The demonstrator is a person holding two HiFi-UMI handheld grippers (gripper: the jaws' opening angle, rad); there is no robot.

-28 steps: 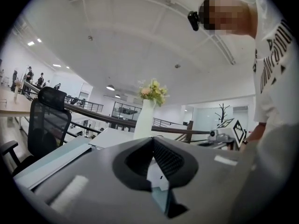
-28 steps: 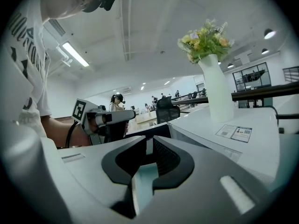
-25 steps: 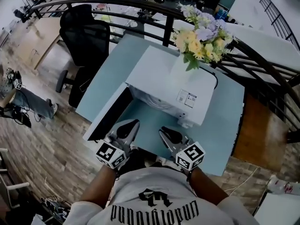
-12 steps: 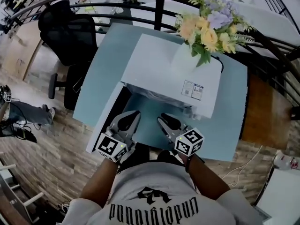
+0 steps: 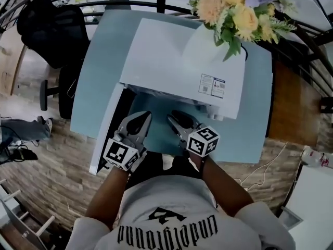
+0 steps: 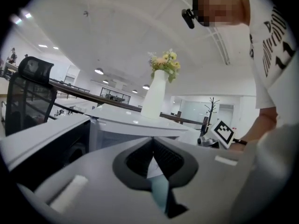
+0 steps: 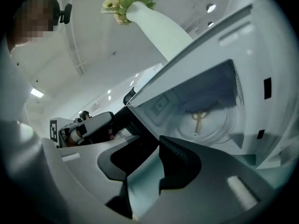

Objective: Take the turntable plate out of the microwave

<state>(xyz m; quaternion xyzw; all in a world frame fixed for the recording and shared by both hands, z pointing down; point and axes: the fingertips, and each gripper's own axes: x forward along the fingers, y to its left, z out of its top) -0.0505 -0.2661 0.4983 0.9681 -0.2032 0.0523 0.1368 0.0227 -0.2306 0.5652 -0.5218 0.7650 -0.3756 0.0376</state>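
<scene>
Left hand-held gripper [image 5: 144, 116]: jaws fully together, nothing between them. Its own view [image 6: 152, 146] shows only a thin sliver of light where the pads meet.

Right hand-held gripper [image 5: 175, 114]: jaws apart at a moderate gap and just been opening, nothing between them [image 7: 147, 146]. It sits rolled to one side, so the microwave looks tilted in its view.

Both hover side by side, close but not touching, just above the worktop [image 5: 88, 82] strip in front of the microwave [image 5: 171, 56], tips pointing at the open cavity.

Plate [image 7: 216, 127]: not out yet. It lies straight ahead of the right hand-held gripper, past the jaw tips, on the cavity floor. It's clear glass, so I mostly read it from the round rim and the hub showing through; it looks flat and seated, but I can't be certain. Neither hand-held gripper touches it.

Door [image 5: 106, 126]: swung open, just left of the left hand-held gripper, its dark inner face alongside it.

Vase [image 5: 208, 51] with flowers [image 5: 239, 9]: on top of the microwave, ahead of and above both, nearer the right one's side.

Chair [image 5: 52, 30]: far left, beyond the worktop, well apart from both.
</scene>
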